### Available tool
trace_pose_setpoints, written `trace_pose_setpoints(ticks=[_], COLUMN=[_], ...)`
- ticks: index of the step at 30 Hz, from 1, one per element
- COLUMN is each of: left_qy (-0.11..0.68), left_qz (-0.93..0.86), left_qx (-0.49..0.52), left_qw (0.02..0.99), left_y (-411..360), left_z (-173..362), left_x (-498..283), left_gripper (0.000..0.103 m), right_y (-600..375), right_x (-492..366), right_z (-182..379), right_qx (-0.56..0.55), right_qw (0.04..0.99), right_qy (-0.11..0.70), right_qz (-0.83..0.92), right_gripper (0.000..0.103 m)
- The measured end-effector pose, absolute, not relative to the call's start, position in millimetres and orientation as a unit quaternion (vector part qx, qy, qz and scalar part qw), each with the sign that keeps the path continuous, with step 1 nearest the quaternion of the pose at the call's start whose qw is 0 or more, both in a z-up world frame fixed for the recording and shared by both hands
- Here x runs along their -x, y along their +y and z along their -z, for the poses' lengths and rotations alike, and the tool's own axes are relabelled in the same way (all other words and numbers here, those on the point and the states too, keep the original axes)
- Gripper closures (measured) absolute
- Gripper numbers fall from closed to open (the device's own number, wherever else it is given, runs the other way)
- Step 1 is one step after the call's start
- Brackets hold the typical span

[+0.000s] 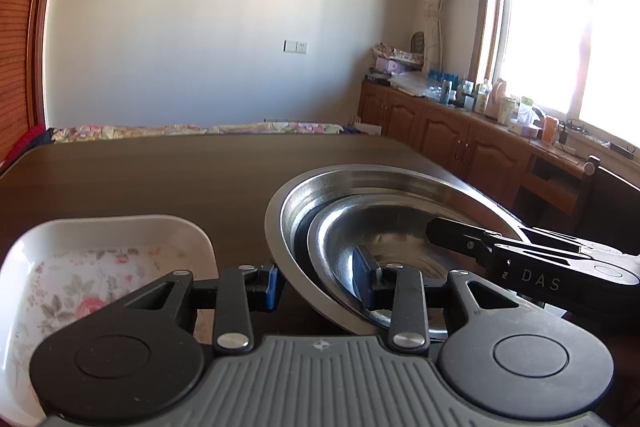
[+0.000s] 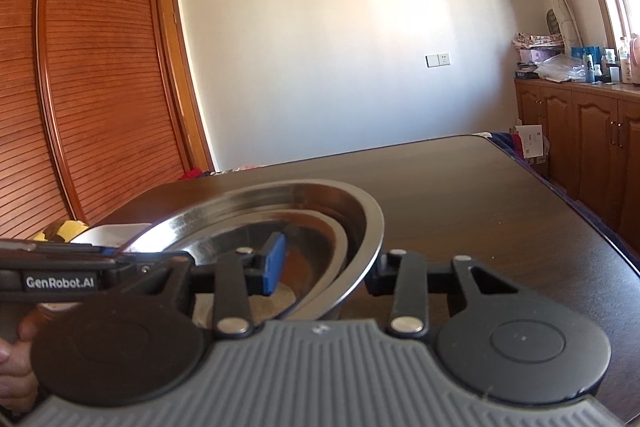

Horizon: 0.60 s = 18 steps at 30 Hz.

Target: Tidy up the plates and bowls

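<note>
A large steel bowl sits on the dark wooden table with a smaller steel bowl nested inside it. My left gripper straddles the left rim of the pair, one blue pad outside and one inside, shut on the walls. The right gripper's black body reaches in from the right. In the right wrist view my right gripper clamps the opposite rim of the large steel bowl, with its blue pad over the smaller bowl. The left gripper's body shows at the left edge.
A white square dish with a flower print lies just left of the bowls. Beyond it a yellow object peeks out. A hand holds the left tool. The table's right edge is near; wooden cabinets stand beyond.
</note>
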<state>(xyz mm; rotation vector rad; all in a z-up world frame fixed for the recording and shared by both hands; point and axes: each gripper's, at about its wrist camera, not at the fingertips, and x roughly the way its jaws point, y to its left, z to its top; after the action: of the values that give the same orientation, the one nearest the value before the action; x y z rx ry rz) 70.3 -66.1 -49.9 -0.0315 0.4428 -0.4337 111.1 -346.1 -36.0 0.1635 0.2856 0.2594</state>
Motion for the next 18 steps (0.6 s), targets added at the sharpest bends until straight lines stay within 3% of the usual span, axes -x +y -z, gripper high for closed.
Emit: trace_pose_setpoints(ticks=[18], left_qy=[0.186], left_qz=[0.192], left_qx=[0.016], left_qw=[0.964], left_y=[-36], left_z=[2], left_x=[-72], left_gripper=[0.065], right_y=[-325], right_x=[-125], right_z=[2], right_qx=[-0.053], right_qw=[0.974], right_qy=[0.141], right_qz=[-0.169], right_gripper=[0.061])
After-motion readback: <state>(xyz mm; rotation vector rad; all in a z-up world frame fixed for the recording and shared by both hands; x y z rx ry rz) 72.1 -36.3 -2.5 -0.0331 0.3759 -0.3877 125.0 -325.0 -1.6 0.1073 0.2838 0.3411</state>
